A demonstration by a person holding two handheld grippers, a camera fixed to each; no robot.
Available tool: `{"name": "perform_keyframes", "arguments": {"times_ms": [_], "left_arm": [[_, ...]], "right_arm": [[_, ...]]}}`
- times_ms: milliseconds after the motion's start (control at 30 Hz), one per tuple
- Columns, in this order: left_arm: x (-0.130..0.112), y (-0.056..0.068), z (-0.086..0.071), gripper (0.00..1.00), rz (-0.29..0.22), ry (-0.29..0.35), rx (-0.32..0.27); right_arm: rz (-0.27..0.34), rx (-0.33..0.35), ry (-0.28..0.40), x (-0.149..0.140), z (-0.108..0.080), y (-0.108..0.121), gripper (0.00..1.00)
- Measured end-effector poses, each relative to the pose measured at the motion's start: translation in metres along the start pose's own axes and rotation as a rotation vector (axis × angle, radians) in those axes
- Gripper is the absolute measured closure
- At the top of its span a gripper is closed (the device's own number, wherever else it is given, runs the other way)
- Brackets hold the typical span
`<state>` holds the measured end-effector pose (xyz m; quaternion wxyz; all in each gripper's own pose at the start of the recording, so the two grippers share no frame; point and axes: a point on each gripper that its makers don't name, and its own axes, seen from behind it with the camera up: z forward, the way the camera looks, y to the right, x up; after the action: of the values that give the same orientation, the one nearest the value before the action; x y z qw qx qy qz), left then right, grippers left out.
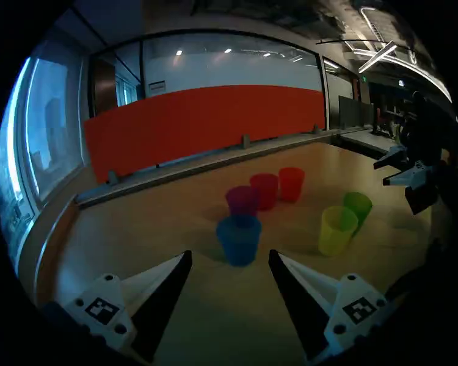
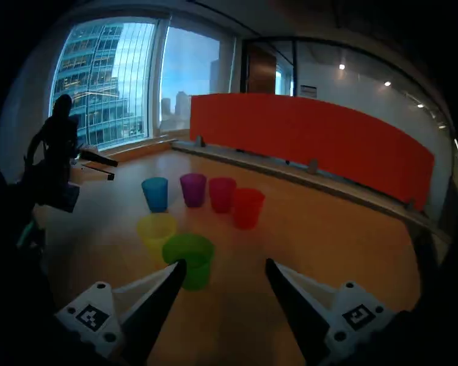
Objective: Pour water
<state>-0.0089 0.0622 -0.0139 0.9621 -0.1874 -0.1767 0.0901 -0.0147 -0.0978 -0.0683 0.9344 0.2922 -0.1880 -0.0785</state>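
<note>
Left tongs [image 1: 229, 254] are spread wide and hold nothing, low over the wooden worktop [image 1: 168, 213]. The blue cup [image 1: 239, 239] stands upright straight ahead of the gap between their tips, close. Behind it a tight row runs away to the right: purple cup [image 1: 242, 200], pink cup [image 1: 264, 190], red cup [image 1: 290, 183]. The yellow cup [image 1: 337, 229] is ahead-right of the left tongs, with the green cup [image 1: 358, 207] just behind it.

Right tongs [image 2: 225, 261] are wide too, and empty. The green cup sits just ahead of their left tip, the yellow one just beyond it to the left, and the row of four stands farther ahead. A red partition panel [image 1: 204, 122] runs along the worktop's far edge. I cannot tell whether any cup holds water.
</note>
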Motion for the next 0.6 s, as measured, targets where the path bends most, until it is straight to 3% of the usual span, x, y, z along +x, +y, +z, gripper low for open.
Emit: {"name": "perform_keyframes", "arguments": {"times_ms": [200, 600], "left_arm": [[0.012, -0.008, -0.005, 0.07, 0.0, 0.067, 0.071], [0.021, -0.019, -0.015, 0.07, -0.067, 0.158, 0.158]], "right_arm": [[0.027, -0.072, 0.063, 0.011, -0.004, 0.017, 0.0], [0.093, -0.195, 0.199, 0.033, -0.013, 0.046, 0.0]]}}
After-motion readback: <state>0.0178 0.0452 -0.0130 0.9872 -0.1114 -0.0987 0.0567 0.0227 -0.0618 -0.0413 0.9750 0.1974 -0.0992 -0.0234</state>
